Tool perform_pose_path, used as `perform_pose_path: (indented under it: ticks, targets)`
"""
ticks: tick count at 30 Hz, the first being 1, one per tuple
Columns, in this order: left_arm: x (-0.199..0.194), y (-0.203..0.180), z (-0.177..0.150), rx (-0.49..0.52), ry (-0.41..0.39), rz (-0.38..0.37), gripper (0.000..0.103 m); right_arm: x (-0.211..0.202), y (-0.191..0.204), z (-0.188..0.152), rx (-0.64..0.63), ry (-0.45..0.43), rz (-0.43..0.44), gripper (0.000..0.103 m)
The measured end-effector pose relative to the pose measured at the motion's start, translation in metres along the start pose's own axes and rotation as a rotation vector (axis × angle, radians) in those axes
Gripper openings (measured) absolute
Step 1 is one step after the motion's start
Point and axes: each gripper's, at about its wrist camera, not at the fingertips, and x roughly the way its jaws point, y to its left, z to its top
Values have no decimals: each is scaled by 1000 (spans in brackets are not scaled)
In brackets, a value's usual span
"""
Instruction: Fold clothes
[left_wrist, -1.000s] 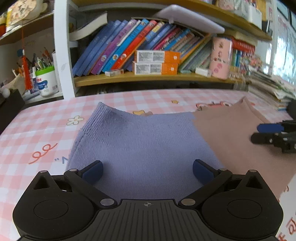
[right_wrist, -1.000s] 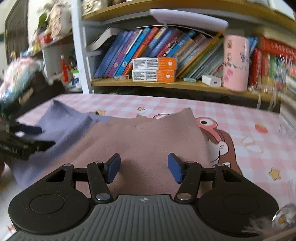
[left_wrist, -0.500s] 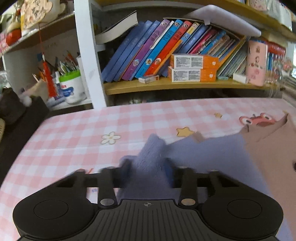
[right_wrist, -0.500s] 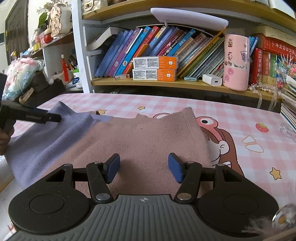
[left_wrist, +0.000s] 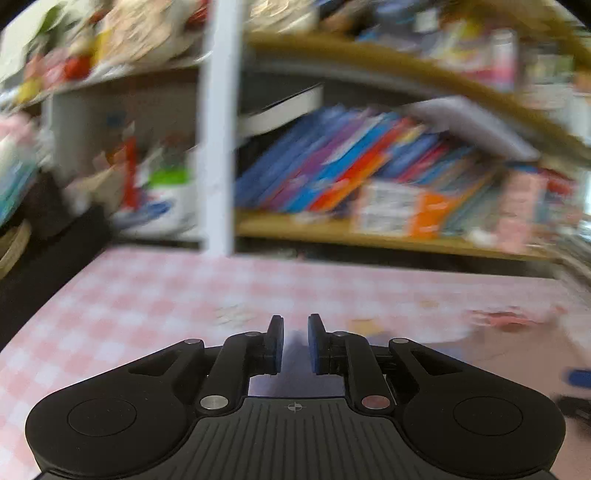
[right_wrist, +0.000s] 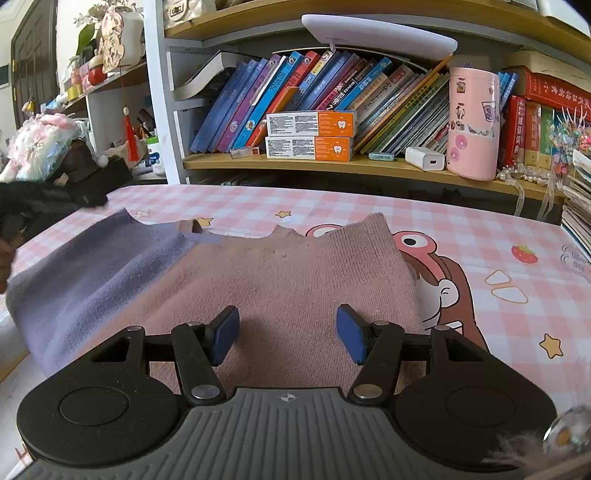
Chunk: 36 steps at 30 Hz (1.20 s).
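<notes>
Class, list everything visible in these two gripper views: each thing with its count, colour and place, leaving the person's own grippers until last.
sweater: one, purple on its left part and dusty pink on the rest, lying on the table.
tablecloth: one, pink-and-white check with cartoon prints, covering the table.
books: one leaning row, mostly blue, purple and red, on the wooden shelf behind.
boxes: two, orange and white, stacked before the books.
pink canister: one, stickered, right on the shelf.
white charger: one, beside the canister.
left gripper: black with blue pads, nearly closed on purple fabric; view blurred.
right gripper: black with blue pads, open above the pink part.
</notes>
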Motion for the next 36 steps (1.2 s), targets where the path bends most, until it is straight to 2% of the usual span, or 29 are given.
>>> perform_pose_path:
  ticks: [2,4,9,11,14,17,20,22,23,27,29,31,33,35,36]
  targets:
    - [-9,-17,-9,43,26,-111,16,0,1,0,-8,-2,-5,57]
    - [-12,-31,-22,67,69,-158,16,-2,1,-1,-2,-12,-8,53]
    - [-20,-40,-44,68,132,-145,16,-13,-16,8,54,-76,-47,51]
    - [-28,-39,-47,65,131,-155,19,-10,-27,17,58,-68,-69,51]
    - [-29,-36,-53,73,148,-141,31,-7,-45,30,64,-57,-102,51]
    - [-29,-30,-58,51,146,-137,32,0,-60,42,61,-37,-133,51]
    - [-29,-30,-59,55,144,-135,32,19,-66,42,32,23,-140,49]
    - [-28,-32,-59,73,147,-129,32,25,-69,38,58,51,-84,8]
    - [-28,-32,-59,71,146,-130,32,27,-71,35,77,64,-48,5]
    - [-28,-30,-61,66,138,-135,32,5,-74,38,106,-22,-24,4]
    - [-27,-30,-62,68,134,-134,32,3,-76,38,120,-32,-29,4]
    - [-27,-31,-62,70,136,-133,32,21,-80,31,122,47,-49,5]
    - [-27,-30,-63,69,133,-136,32,30,-82,26,121,55,-47,5]
    - [-30,-27,-64,54,130,-141,33,25,-82,27,117,37,-84,17]
    - [-31,-26,-64,46,128,-144,33,22,-82,26,107,25,-127,27]
